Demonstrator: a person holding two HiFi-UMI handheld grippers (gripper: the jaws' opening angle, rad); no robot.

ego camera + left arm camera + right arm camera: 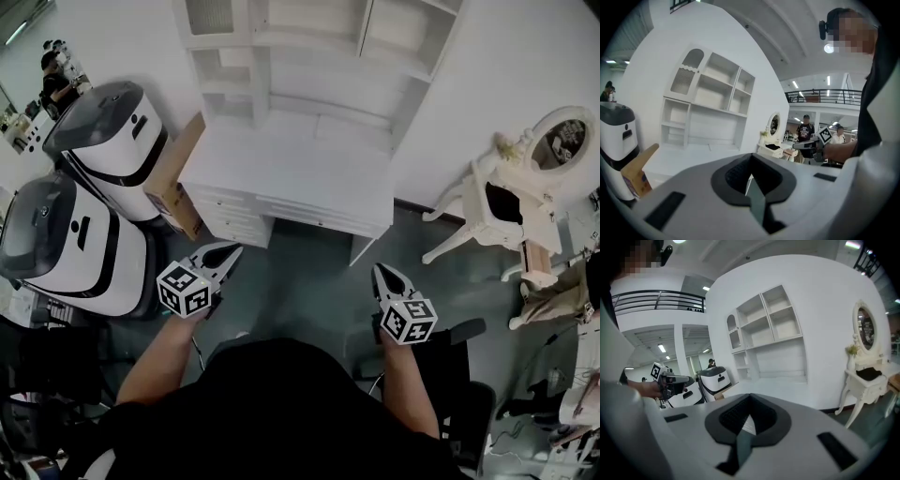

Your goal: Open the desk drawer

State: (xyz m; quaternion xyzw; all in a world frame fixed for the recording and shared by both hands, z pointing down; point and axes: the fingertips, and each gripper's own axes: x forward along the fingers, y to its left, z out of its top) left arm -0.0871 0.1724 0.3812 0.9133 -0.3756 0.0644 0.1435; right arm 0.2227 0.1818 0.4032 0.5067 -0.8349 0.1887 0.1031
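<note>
Task not started, my read: drawer (pixel 319 217) in table (pixel 291 164) front looks shut, nothing pulled out.

Left tongs (pixel 228 253) clenched, empty, short of table's left front corner. Right tongs (pixel 384 274) clenched, empty, short of table's right front corner. Neither touches table.

Left to do, I judge: open tongs, reach handle, grip, pull. Handle too small to make out.

Around:
- shelf unit (pixel 309 56) at table's back
- carton (pixel 173 178) just beside table's left side
- two white machines (pixel 103 141) beyond carton
- mirror stand (pixel 525 187) right of table

I see nothing between tongs and table front.
</note>
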